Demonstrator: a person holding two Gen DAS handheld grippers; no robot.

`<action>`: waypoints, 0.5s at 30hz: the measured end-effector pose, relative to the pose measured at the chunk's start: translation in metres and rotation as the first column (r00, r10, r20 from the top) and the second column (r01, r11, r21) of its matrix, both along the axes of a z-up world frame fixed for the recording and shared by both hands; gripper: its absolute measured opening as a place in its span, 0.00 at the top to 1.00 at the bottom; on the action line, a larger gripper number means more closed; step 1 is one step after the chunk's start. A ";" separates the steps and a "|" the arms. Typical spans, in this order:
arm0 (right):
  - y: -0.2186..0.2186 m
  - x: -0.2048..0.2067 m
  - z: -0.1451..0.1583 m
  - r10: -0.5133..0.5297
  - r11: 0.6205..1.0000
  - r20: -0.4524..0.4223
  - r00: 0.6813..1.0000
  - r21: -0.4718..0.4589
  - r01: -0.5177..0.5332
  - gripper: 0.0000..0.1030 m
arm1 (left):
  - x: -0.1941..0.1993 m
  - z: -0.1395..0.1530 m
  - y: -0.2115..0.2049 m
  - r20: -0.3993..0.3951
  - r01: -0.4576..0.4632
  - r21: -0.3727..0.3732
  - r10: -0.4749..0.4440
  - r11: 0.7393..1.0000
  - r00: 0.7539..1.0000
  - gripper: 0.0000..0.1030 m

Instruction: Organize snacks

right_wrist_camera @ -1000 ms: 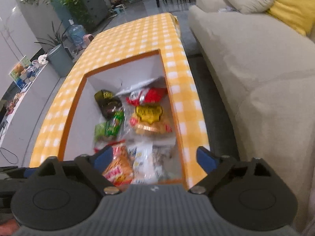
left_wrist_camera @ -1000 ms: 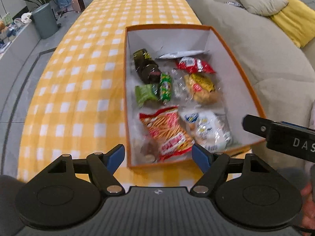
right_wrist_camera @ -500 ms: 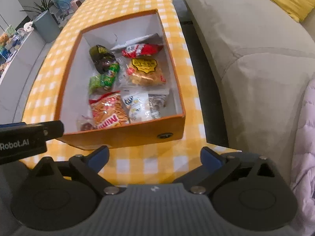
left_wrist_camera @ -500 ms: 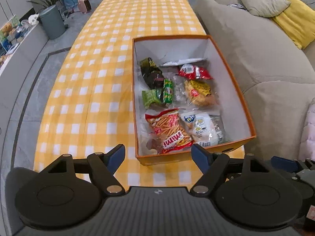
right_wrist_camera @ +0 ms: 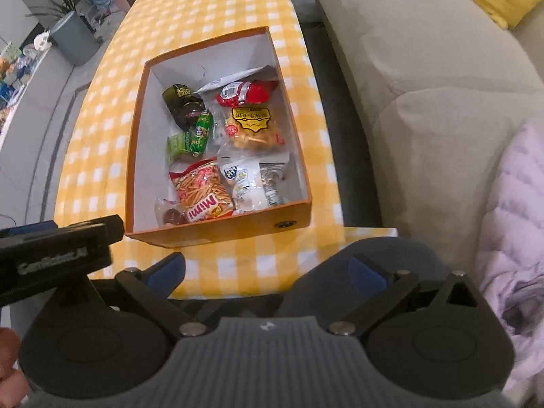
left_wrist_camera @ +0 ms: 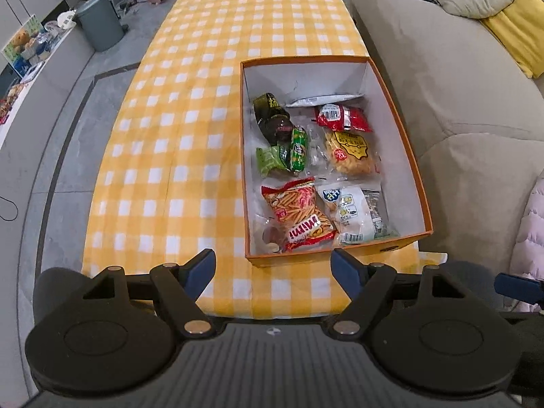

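An orange box with a white inside (left_wrist_camera: 340,255) stands on the yellow checked tablecloth (left_wrist_camera: 176,129) near its right edge. Several snack packs lie in it: a red Mimi stick bag (left_wrist_camera: 299,214), a clear white pack (left_wrist_camera: 353,210), a yellow pack (left_wrist_camera: 350,153), a red pack (left_wrist_camera: 341,117), a dark pack (left_wrist_camera: 272,117) and green packs (left_wrist_camera: 297,148). My left gripper (left_wrist_camera: 273,268) hangs open and empty above the table's near edge, short of the box. My right gripper (right_wrist_camera: 268,272) is also empty, its jaws opening wide, in front of the box (right_wrist_camera: 221,231).
A beige sofa (left_wrist_camera: 459,95) with a yellow cushion (left_wrist_camera: 516,23) runs close along the table's right side. A pale quilted garment (right_wrist_camera: 510,224) lies at the near right. A grey bin (left_wrist_camera: 98,23) stands on the floor at far left. The left tool's black housing (right_wrist_camera: 57,251) crosses the right wrist view.
Both grippers have risen and drawn back from the box, which now looks smaller and farther. The right gripper's jaws stand wider. The snacks have not moved.
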State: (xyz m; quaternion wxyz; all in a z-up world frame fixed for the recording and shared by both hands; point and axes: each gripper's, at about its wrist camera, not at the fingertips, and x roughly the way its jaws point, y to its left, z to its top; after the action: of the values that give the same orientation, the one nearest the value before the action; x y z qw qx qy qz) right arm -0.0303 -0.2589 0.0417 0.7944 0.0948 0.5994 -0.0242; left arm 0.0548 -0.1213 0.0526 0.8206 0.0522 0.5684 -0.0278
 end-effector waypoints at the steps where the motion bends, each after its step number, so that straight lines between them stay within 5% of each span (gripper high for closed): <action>1: 0.001 0.001 0.004 0.000 1.000 -0.011 1.000 -0.011 0.000 0.03 | 0.001 0.001 0.000 -0.004 -0.001 -0.002 0.001 1.000 1.000 0.12; 15: 0.011 0.023 0.031 0.026 1.000 -0.032 0.999 -0.012 -0.026 0.03 | 0.025 0.007 0.006 -0.002 0.020 -0.057 -0.020 0.998 1.000 0.12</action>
State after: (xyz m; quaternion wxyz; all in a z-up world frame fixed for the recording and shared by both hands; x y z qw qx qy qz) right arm -0.0078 -0.2477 0.0724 0.7856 0.0819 0.6130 -0.0190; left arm 0.0803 -0.1155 0.0593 0.8207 0.0344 0.5680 -0.0521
